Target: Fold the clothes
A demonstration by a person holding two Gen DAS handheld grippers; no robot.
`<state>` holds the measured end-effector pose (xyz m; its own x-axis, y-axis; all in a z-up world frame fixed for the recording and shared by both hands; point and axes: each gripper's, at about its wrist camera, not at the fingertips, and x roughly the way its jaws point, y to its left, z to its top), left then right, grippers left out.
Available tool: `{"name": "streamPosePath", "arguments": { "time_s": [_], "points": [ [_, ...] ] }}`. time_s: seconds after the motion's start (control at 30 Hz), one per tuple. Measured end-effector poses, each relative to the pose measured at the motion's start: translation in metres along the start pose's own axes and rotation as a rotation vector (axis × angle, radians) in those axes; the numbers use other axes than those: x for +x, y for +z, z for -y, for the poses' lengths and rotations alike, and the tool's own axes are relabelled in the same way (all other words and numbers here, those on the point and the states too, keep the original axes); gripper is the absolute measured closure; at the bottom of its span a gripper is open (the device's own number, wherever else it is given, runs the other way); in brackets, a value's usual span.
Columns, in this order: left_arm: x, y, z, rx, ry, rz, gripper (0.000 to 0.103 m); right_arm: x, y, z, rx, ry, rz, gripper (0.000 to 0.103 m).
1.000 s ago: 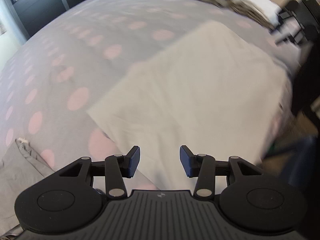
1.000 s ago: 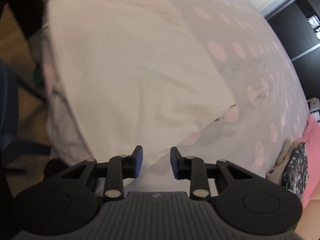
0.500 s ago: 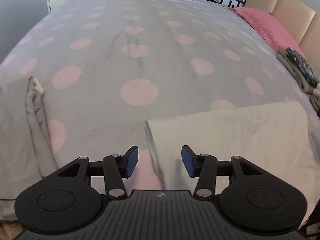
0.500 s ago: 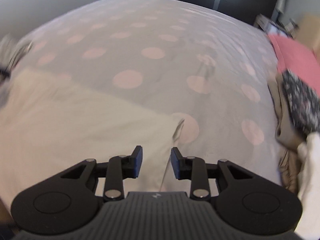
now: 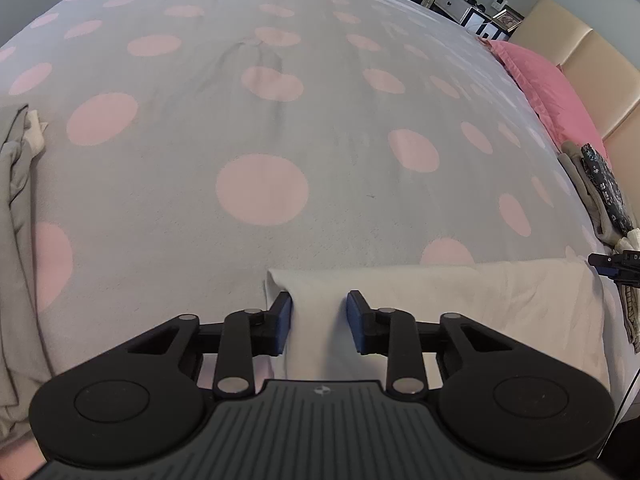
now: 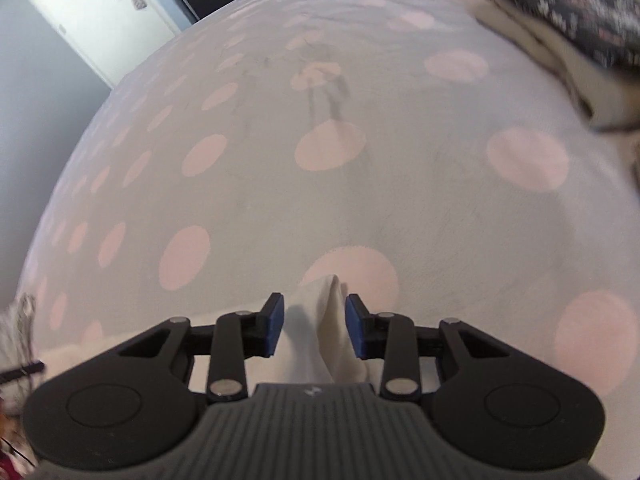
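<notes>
My left hand-held gripper (image 5: 319, 322) points down at the near edge of the bed (image 5: 280, 128), which wears a grey cover with pink dots. The folded white cloth (image 5: 460, 300) lies along that near edge, and its left corner sits between my left pads (image 5: 283, 322). The jaws are closing on it; the left pad touches the fabric, while the right one looks just clear of it.

My right hand-held gripper (image 6: 314, 326) stands over the cloth's other corner (image 6: 320, 320), which rises in a small peak between the blue pads (image 6: 275, 324). The jaws are spread on either side of it, and I cannot tell whether they press it; this view is blurred.

A grey garment (image 5: 16, 248) lies crumpled at the bed's left edge. Toward the right edge a pile of clothes (image 5: 600, 192) sits near the pink pillow (image 5: 552, 92) at the headboard end.
</notes>
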<state>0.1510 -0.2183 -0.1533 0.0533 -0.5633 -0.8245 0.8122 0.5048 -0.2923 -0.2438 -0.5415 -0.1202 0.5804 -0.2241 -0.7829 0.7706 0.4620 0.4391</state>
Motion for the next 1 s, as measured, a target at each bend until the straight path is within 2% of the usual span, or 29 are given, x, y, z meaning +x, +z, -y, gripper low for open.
{"name": "streamPosePath", "arguments": {
  "time_s": [0.03,0.07,0.1,0.27,0.33,0.47,0.57,0.6,0.63,0.67,0.7,0.73,0.8,0.9,1.0],
  "points": [
    [0.003,0.001,0.002,0.009,0.015,0.004,0.092,0.004,0.001,0.0,0.008,0.008,-0.008,0.086],
    [0.005,0.001,0.005,0.017,0.03,0.007,0.097,0.009,0.002,0.0,0.013,0.011,-0.014,0.096],
    [0.008,0.002,0.007,0.026,0.045,0.011,0.099,0.011,0.002,-0.001,0.004,-0.002,-0.007,0.1],
    [0.022,0.004,0.017,0.059,0.136,-0.002,0.101,0.02,0.002,-0.01,-0.069,-0.102,0.055,0.101],
    [0.028,0.004,0.016,0.051,0.151,-0.029,0.101,0.028,0.002,-0.012,-0.094,-0.133,0.048,0.101],
    [0.028,0.002,0.016,0.078,0.155,-0.027,0.101,0.036,0.002,-0.009,-0.105,-0.154,0.034,0.101],
    [0.02,0.0,0.01,0.067,0.142,-0.01,0.098,0.034,0.003,-0.005,-0.094,-0.157,0.032,0.1],
    [0.016,0.0,0.01,0.066,0.148,-0.005,0.096,0.03,0.003,-0.004,-0.097,-0.172,0.041,0.093],
    [0.012,0.0,0.01,0.065,0.154,-0.001,0.089,0.025,0.003,-0.004,-0.102,-0.189,0.052,0.08],
    [0.006,-0.002,0.011,0.075,0.186,0.014,0.083,0.02,0.002,-0.003,-0.106,-0.214,0.065,0.074],
    [0.0,-0.003,0.012,0.087,0.218,0.029,0.072,0.015,0.002,-0.002,-0.11,-0.242,0.078,0.071],
    [-0.007,-0.005,0.013,0.098,0.25,0.044,0.069,0.01,0.001,0.0,-0.108,-0.262,0.09,0.071],
    [-0.02,-0.007,0.015,0.099,0.279,0.081,0.069,-0.003,0.0,0.0,-0.113,-0.237,0.117,0.071],
    [-0.035,-0.013,0.035,0.137,0.216,0.11,0.069,-0.018,-0.007,-0.008,-0.144,-0.146,0.136,0.071],
    [-0.043,-0.023,0.066,0.22,0.156,0.134,0.07,-0.022,-0.022,-0.026,-0.199,-0.042,0.097,0.071]
  ]
}}
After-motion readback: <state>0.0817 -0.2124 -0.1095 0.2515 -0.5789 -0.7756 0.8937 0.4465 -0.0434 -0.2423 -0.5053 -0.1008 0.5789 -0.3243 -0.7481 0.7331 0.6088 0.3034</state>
